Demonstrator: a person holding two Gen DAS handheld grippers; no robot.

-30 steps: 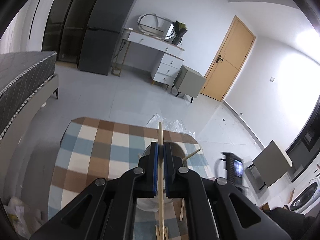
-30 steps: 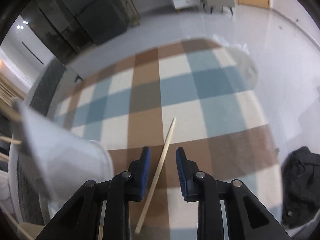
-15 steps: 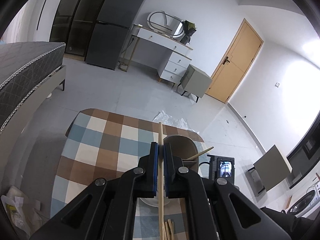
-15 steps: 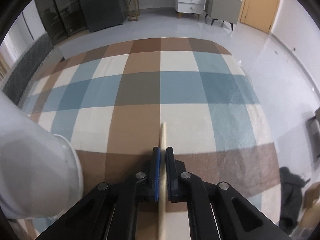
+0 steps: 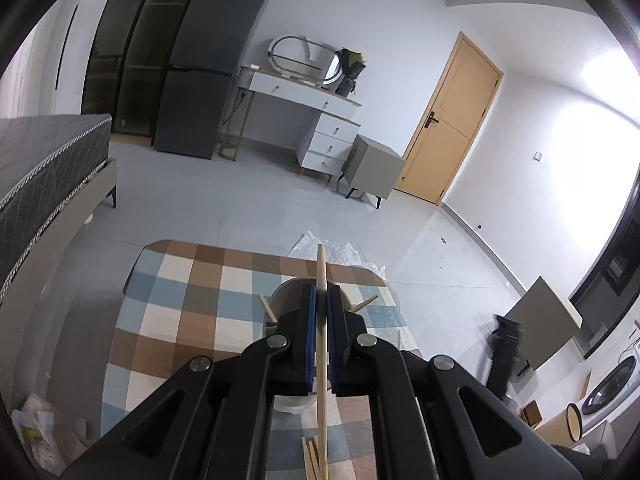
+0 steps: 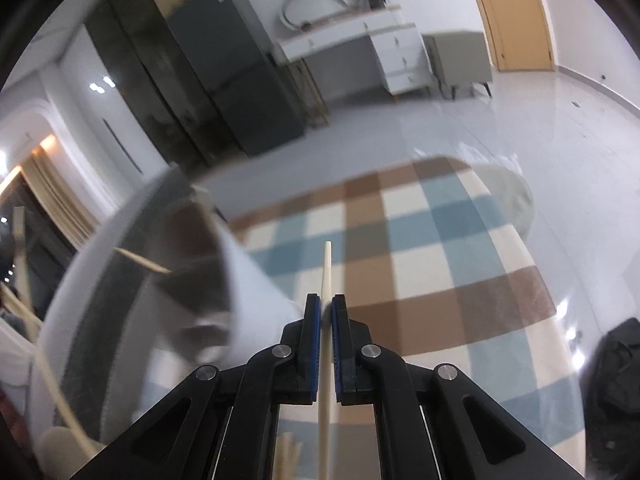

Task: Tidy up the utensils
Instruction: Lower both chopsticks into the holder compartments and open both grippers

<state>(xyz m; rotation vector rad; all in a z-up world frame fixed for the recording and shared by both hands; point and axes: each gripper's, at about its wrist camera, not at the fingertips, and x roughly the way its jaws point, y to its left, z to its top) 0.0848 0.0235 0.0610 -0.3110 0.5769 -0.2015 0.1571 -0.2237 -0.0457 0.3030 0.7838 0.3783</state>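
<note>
The left gripper [image 5: 321, 300] is clamped tight on a wooden chopstick [image 5: 322, 360], whose shaft runs straight up between the blue pads and pokes out past the tips above the far edge of the checked tablecloth [image 5: 192, 312]. Just behind those tips stands a grey round holder [image 5: 286, 296] on the cloth, with two more wooden sticks [image 5: 366, 303] leaning out of its rim to either side. More wooden stick ends [image 5: 311, 456] show low in the left wrist view, under the gripper body, on the cloth. A crumpled clear plastic bag [image 5: 344, 252] lies at the far edge of the table. The right gripper [image 6: 327, 312] is also closed hard, pinching a paler chopstick [image 6: 326, 272] that points forward over the brown, blue and cream checks of the cloth [image 6: 440, 248]; the stick is lifted clear of the surface. Close on that gripper's left looms the white-walled holder [image 6: 248, 276], blurred, its opening tilted toward the camera and a thin stick [image 6: 140, 260] crossing inside it. In the background are a dark refrigerator [image 5: 212, 68], a white dresser [image 5: 320, 120], a yellow door [image 5: 452, 120] and the corner of a bed [image 5: 44, 168]. At the right of the left wrist view a dark blurred object [image 5: 506, 356] is seen beside the table.
</note>
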